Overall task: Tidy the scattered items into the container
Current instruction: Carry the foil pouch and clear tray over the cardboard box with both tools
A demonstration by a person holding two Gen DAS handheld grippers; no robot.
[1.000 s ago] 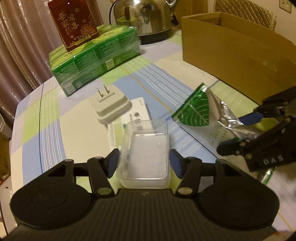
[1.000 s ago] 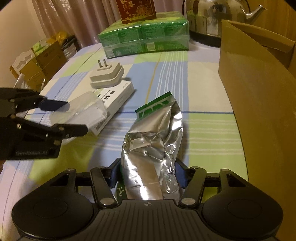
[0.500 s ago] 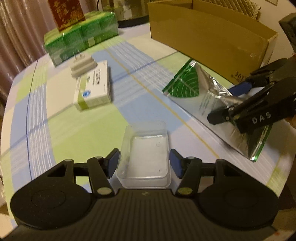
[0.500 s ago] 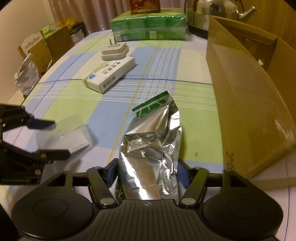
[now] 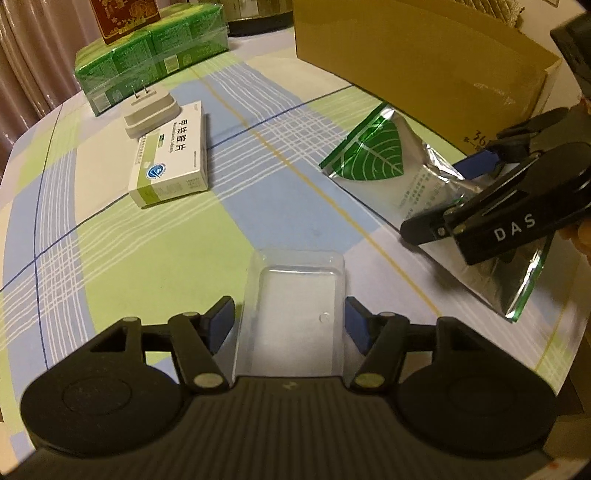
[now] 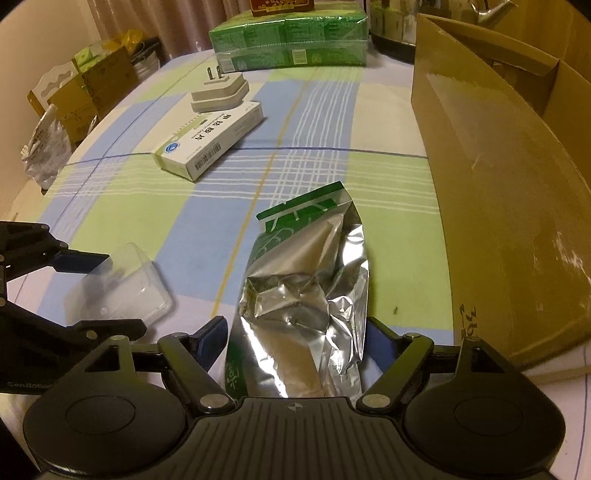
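My left gripper is shut on a clear plastic tray and holds it above the tablecloth; the tray also shows in the right wrist view. My right gripper is shut on a silver and green foil pouch, held just left of the brown cardboard box. In the left wrist view the pouch and right gripper sit in front of the box. A white medicine box and a white plug adapter lie further back.
A green shrink-wrapped pack with a red box on top stands at the table's far side. A steel kettle stands behind the cardboard box. Bags and boxes sit off the table's left edge.
Both grippers have lifted and pulled back from the far items with the tray and the pouch still held. The medicine box, once under the tray, now lies uncovered.
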